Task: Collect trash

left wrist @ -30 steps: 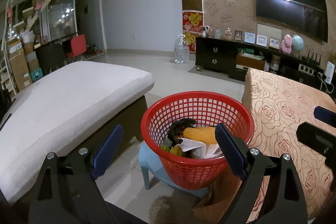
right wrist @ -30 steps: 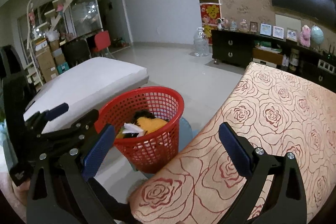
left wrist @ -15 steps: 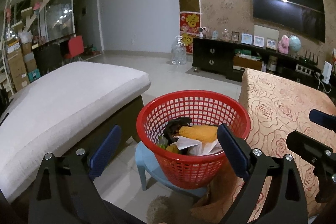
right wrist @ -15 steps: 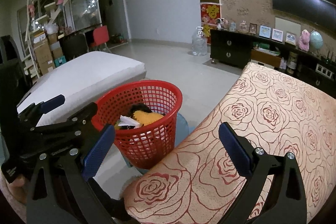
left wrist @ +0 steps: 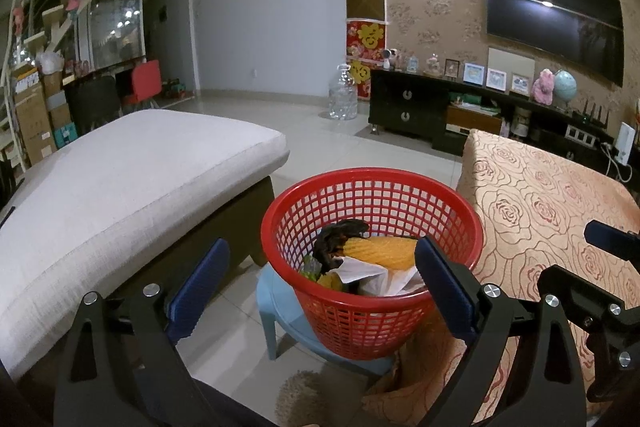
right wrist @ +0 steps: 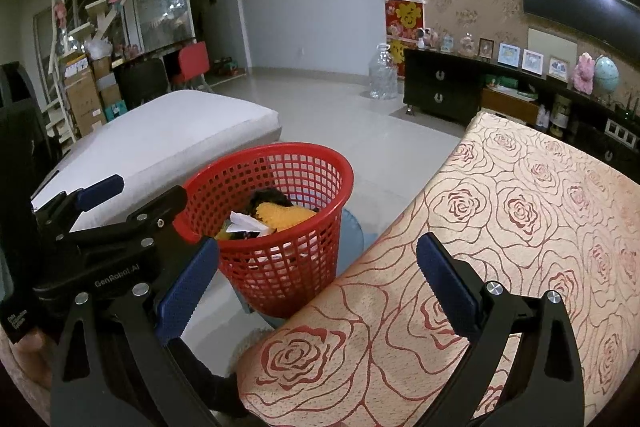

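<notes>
Red plastic lattice basket (left wrist: 372, 259), on a blue stool (left wrist: 280, 311) ahead of the empty, spread-apart left gripper (left wrist: 320, 279), holds crumpled white paper (left wrist: 372, 273) and yellow mesh (left wrist: 380, 251); right gripper (right wrist: 316, 275) likewise gapes, empty.

"genrobot.ai" is printed in white on the black body of the left claw (right wrist: 100, 195).

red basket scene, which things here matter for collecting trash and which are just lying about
Part of the job:
- red basket
- trash inside it: yellow piece, white paper, dark scrap
- left gripper, open and empty
- right gripper, open and empty

Just lying about:
- blue stool under the basket
- white cushion
- rose cloth
- water jug
- TV
</notes>
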The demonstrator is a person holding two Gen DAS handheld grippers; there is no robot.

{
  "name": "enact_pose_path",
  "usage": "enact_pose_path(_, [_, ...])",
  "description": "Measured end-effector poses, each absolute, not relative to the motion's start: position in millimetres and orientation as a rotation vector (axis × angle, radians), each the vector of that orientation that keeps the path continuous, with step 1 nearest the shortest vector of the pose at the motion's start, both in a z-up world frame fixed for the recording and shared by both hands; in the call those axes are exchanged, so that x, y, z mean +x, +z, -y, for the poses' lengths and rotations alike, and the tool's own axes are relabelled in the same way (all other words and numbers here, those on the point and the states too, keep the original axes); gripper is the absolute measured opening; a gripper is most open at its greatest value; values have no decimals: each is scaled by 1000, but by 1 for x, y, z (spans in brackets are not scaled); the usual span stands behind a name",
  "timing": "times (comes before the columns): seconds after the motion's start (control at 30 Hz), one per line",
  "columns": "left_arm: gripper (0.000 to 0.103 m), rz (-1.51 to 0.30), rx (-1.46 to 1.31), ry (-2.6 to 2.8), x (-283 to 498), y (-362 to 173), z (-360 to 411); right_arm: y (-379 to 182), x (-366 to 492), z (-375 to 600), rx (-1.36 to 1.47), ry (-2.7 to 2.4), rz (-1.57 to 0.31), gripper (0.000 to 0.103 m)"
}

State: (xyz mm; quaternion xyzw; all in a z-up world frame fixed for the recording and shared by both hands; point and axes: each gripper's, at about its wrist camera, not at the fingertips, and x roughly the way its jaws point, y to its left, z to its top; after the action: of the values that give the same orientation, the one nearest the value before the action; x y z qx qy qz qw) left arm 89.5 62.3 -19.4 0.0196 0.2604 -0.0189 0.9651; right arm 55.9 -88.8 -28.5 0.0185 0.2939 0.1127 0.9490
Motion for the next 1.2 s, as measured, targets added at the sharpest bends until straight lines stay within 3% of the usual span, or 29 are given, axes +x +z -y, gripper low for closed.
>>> enact_pose_path(1.2, [92, -529, 42, -39, 90, -21, -62, -34, 58, 87, 38, 244, -615, 96])
